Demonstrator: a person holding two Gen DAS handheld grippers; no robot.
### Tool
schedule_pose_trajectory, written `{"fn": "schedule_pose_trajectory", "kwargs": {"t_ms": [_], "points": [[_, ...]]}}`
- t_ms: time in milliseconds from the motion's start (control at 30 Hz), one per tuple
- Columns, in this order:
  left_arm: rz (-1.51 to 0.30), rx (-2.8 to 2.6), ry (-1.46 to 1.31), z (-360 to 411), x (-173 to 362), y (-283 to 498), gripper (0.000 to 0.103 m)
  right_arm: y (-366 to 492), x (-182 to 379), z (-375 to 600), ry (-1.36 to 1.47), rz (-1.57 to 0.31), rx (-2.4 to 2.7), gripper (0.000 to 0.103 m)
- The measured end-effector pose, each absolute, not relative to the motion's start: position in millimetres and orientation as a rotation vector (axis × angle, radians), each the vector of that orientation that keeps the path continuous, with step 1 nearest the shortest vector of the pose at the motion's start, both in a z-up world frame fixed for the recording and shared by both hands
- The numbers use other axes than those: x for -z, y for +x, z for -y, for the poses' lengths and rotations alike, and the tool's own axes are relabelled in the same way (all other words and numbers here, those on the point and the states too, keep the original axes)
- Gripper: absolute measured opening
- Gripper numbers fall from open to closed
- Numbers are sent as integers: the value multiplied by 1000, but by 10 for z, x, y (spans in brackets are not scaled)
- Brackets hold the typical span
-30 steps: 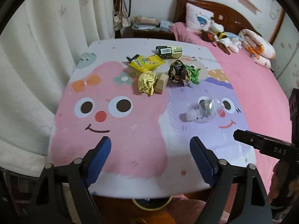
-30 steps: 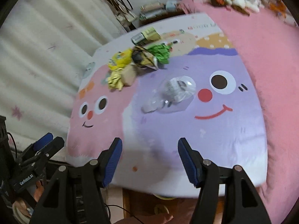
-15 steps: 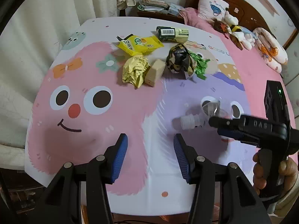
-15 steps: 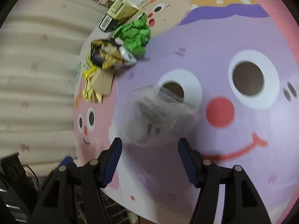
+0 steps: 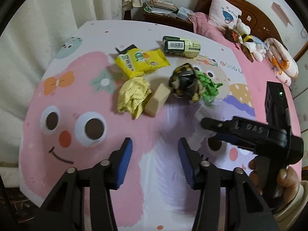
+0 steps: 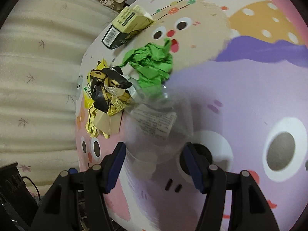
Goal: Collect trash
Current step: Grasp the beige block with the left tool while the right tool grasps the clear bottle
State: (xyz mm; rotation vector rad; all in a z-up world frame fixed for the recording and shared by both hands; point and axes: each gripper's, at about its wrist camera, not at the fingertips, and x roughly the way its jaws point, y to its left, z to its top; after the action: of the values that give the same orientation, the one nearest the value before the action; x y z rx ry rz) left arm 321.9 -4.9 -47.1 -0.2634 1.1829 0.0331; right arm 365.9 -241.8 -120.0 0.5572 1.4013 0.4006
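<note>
Trash lies in a cluster on the cartoon tablecloth (image 5: 63, 100): a yellow snack bag (image 5: 142, 62), a crumpled yellow paper (image 5: 132, 96), a small tan box (image 5: 157, 100), a black-and-yellow wrapper (image 5: 184, 82), a crumpled green paper (image 6: 152, 63) and a green-and-cream carton (image 5: 181, 47). A crushed clear plastic bottle (image 6: 154, 123) lies between the fingers of my right gripper (image 6: 154, 157), which is open around it. My left gripper (image 5: 155, 154) hovers over the cloth short of the tan box. Its jaws are closing with nothing between them. In the left wrist view the right gripper (image 5: 213, 130) hides most of the bottle.
A pale curtain (image 5: 28, 38) hangs along the table's left side. A bed with a pink cover (image 5: 250, 61), a pillow and soft toys lies to the right. A nightstand with papers (image 5: 163, 9) stands behind. A hand (image 5: 284, 177) holds the right gripper.
Both grippers came forward and down toward the table. The left jaws narrowed. The right gripper moved in over the clear bottle, which now sits between its fingers.
</note>
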Motion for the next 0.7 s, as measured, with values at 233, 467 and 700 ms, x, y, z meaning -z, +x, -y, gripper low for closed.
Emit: {"fn": "schedule_pose_trajectory", "kwargs": {"t_ms": [233, 467, 700], "points": [[-1205, -14, -332, 58, 605, 3484, 39, 3792, 1187, 2252, 482, -1370, -427, 56], [-1227, 30, -376, 52, 739, 3666, 17, 3692, 1024, 2281, 337, -1288, -459, 48], [-1244, 0, -317, 56, 817, 3910, 17, 3597, 938, 2580, 340, -1266, -459, 48]]}}
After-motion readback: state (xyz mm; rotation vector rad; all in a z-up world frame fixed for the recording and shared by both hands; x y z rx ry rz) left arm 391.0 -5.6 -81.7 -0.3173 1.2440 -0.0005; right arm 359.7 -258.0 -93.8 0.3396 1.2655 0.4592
